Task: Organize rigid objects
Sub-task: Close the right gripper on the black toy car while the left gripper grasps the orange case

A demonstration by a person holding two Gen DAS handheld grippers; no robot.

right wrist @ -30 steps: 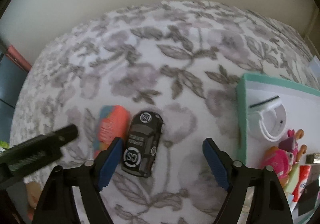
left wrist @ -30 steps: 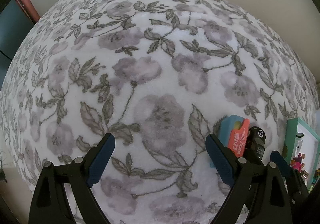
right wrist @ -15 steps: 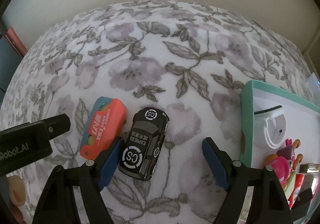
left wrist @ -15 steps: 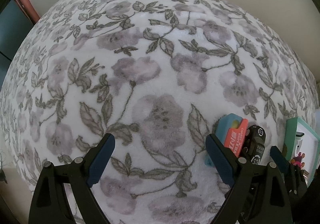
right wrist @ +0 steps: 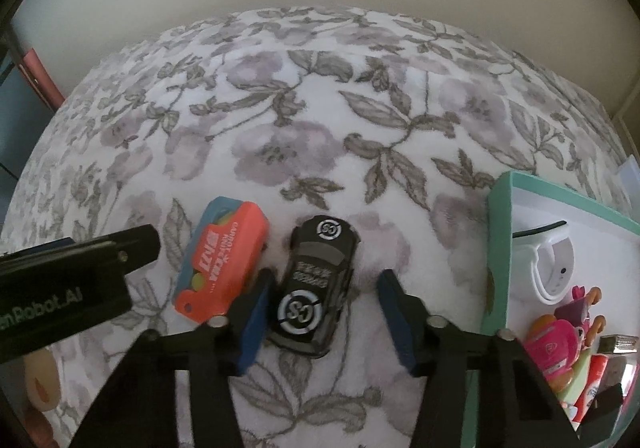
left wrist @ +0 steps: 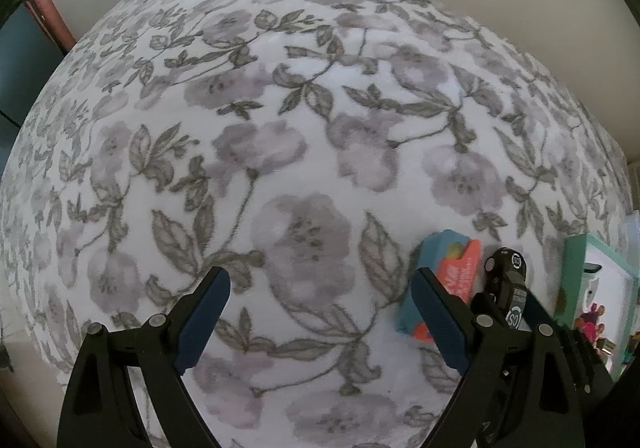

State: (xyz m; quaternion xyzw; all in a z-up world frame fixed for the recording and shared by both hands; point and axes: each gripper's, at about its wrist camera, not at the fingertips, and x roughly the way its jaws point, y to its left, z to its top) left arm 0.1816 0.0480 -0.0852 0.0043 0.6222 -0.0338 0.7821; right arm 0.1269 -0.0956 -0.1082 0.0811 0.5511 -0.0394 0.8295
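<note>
Below, a black car point(right wrist: 316, 280) is seen lying on the floral cloth point(right wrist: 320, 120), straddled by the right gripper point(right wrist: 324, 312), whose jaws are partly open with nothing held; the left pad is beside the car's flank. An orange case point(right wrist: 224, 260) is set just left of it, a teal box point(right wrist: 500, 248) to the right. The left gripper point(left wrist: 316, 324) is held wide open, nothing gripped.
</note>
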